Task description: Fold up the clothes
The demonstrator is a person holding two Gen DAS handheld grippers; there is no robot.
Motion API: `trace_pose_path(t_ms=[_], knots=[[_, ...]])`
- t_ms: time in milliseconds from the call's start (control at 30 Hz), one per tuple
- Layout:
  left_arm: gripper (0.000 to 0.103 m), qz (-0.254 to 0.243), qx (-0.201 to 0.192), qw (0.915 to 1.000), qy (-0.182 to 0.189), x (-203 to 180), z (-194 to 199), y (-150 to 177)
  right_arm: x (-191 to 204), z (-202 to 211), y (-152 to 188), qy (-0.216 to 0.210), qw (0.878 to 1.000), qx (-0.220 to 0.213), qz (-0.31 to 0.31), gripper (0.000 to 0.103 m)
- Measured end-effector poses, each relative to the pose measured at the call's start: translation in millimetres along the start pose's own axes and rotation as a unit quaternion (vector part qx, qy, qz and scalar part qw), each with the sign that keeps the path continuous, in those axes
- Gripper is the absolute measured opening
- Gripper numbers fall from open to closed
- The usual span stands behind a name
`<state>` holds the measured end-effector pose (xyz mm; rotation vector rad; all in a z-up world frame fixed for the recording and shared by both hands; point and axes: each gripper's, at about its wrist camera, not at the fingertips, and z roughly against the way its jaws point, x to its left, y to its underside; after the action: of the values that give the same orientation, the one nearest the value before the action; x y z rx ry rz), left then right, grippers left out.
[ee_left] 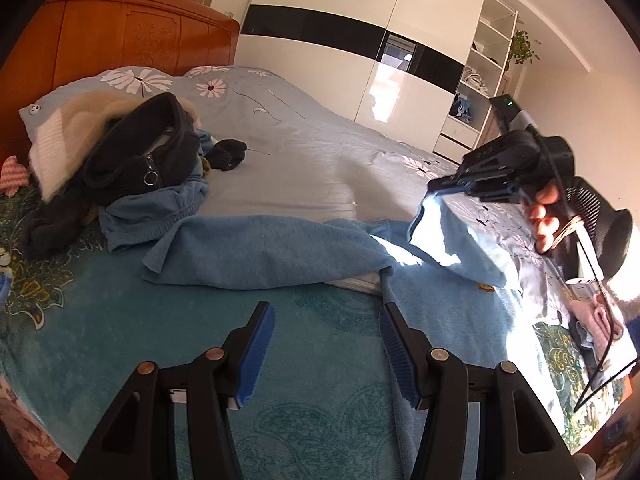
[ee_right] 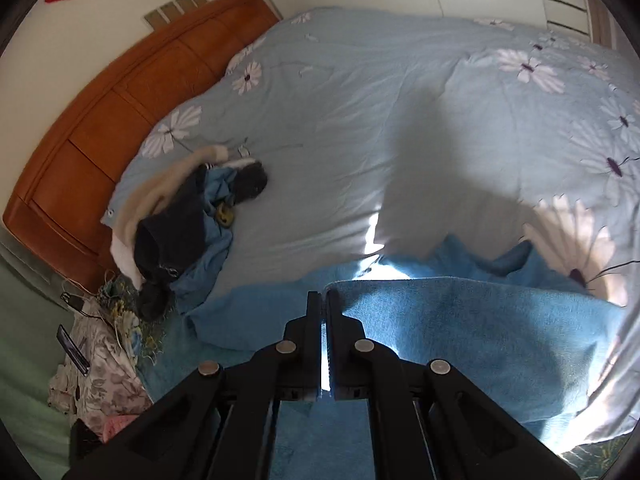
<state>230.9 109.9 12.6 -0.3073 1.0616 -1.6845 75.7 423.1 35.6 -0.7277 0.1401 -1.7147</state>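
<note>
Right gripper [ee_left: 434,190] has its jaws pressed together on an edge of the light blue garment [ee_left: 264,248], and in the left wrist view that pinched edge hangs lifted above the bed, sunlit, near the bed's right side. Its own view shows the two fingers [ee_right: 314,320] closed with only a sliver of light between them and blue cloth directly beyond the tips. The left gripper [ee_left: 326,354] stands about half open with nothing between its blue pads [ee_left: 258,356]; it hovers over the teal blanket [ee_left: 120,320] at the near edge of the bed, short of the garment.

The rest of the garment lies in a rumpled band across the middle of the bed, where the teal blanket meets the pale floral duvet [ee_left: 304,144]. Its far left end runs up to the heap of dark and cream clothes [ee_left: 120,152] near the headboard [ee_left: 132,28] corner.

Risks, as I judge them: the pinch looks thin, on an edge only, so a quick pull could slip the cloth out and drop it in a wrinkle. With one end lifted and the other free, the garment may drag and bunch rather than lie flat. If its left end is caught under the heap, pulling could tug those clothes along. The left jaws, closing low, could also nip the teal blanket together with the garment.
</note>
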Motion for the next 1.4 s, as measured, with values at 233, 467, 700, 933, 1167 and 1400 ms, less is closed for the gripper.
trace_pose_path(t_ms=[233,467,700,933,1167,1400], knots=[[0.058,0.013,0.032,0.999,0.03,-3,-45,-20,-12,-71,19,-0.019,0.998,0.063,-0.002,0.006],[0.058,-0.014,0.064,0.9932,0.096,-53,-118,-62,-43,7,19,-0.059,0.997,-0.019,0.046,0.043],[0.058,-0.019,0.128,0.9843,0.12,-87,-203,-78,-169,50,59,0.095,0.995,-0.041,-0.014,0.043],[0.058,0.011,0.156,0.9832,0.094,-78,-218,-65,-212,44,88,0.103,0.993,-0.033,-0.057,0.043],[0.059,0.009,0.055,0.9983,0.02,-1,-93,-59,-173,111,102,0.088,0.988,-0.124,-0.009,0.043],[0.062,-0.056,0.071,0.9862,-0.139,114,-71,-59,-166,121,140,0.105,0.989,-0.103,0.003,0.043]])
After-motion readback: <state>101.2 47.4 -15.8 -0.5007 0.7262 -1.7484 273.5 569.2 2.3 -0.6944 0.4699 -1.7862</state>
